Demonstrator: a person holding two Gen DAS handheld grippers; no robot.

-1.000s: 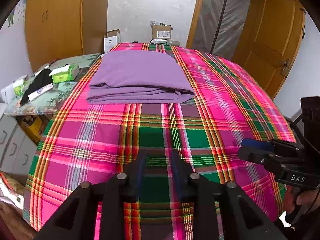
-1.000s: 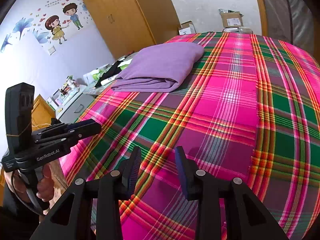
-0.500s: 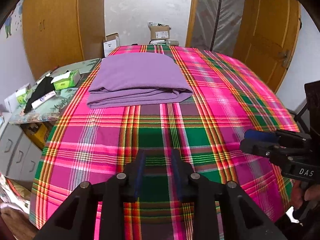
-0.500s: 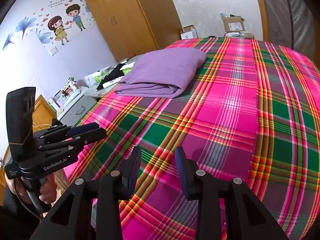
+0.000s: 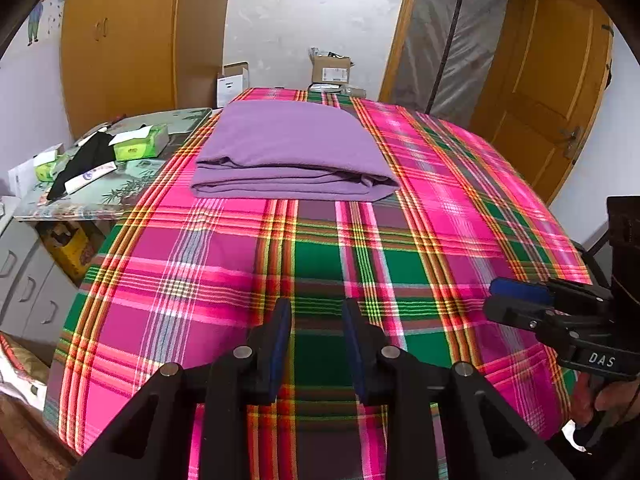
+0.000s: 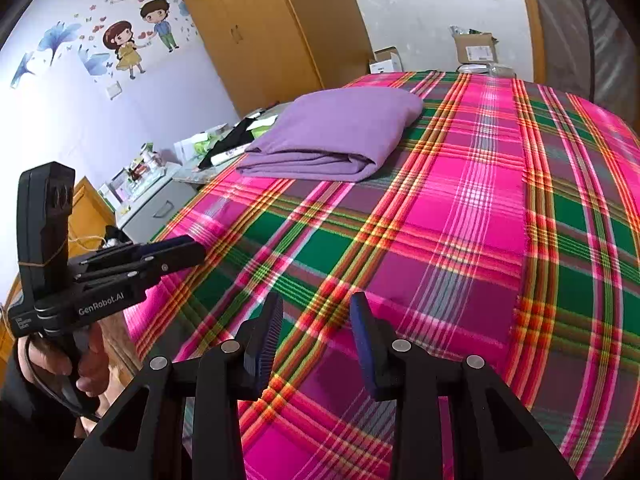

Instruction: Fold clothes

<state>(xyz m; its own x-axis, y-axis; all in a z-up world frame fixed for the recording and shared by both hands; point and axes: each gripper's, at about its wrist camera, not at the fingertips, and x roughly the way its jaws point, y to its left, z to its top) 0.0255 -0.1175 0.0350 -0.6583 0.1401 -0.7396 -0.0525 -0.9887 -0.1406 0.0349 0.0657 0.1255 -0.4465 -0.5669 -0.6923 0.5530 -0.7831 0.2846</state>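
Left wrist view: our purple cloth [image 5: 292, 152] stays neatly folded while both grippers, narrowly parted and empty, keep retreating

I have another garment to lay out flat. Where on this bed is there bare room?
The plaid bedcover lies bare between the folded purple cloth and both open grippers, left gripper and right gripper, and along the cloth's door side. The side table is crowded with boxes.

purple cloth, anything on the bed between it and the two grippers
Nothing visible. Only bare plaid bedspread lies between the folded purple cloth and the open left gripper and right gripper, both empty.
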